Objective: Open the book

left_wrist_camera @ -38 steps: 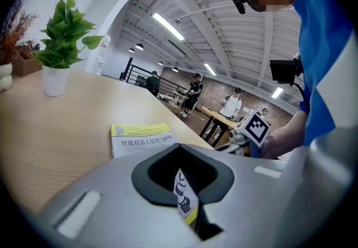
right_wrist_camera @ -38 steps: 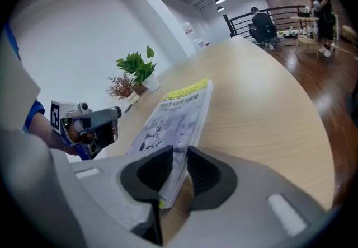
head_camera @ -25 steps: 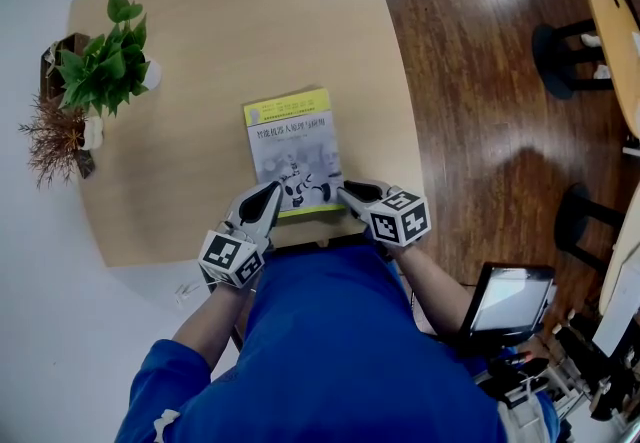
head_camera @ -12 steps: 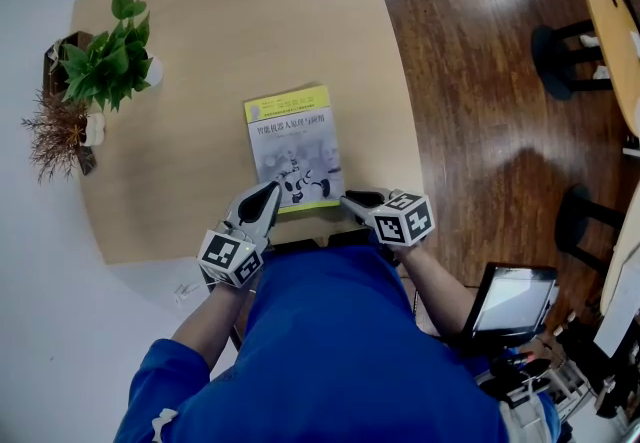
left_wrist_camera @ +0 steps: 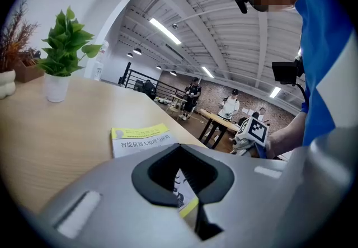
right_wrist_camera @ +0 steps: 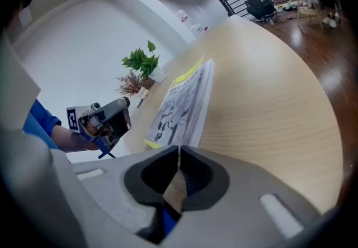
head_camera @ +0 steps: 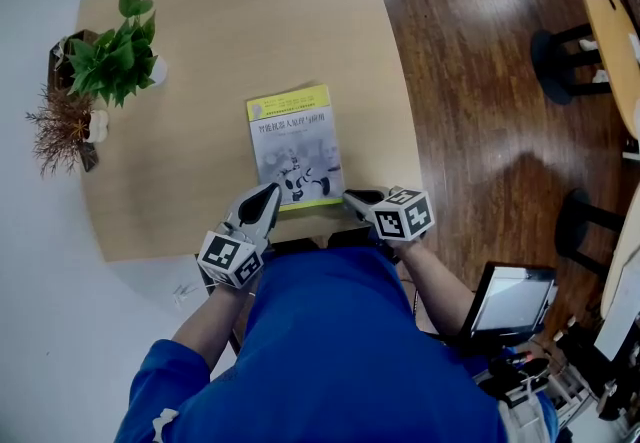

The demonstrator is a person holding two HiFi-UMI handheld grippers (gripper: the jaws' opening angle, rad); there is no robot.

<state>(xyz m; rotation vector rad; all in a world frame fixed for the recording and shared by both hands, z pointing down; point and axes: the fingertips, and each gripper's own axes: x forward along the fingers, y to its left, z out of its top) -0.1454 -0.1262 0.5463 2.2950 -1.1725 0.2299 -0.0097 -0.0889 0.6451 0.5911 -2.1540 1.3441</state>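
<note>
A closed book with a yellow-banded, grey printed cover lies flat on the wooden table, near its front edge. My left gripper hovers over the book's near left corner, jaws shut with nothing between them. My right gripper sits just off the book's near right corner, also shut and empty. The left gripper view shows the book ahead past the closed jaws; in the right gripper view the book lies ahead to the left, seen from its page edge.
A potted green plant and a dried-twig pot stand at the table's far left. Dark wooden floor lies to the right, with stools and another table. A monitor sits low right.
My right gripper has drawn back slightly from the book's near right corner toward the table's front edge. The left gripper and the book have stayed put.
</note>
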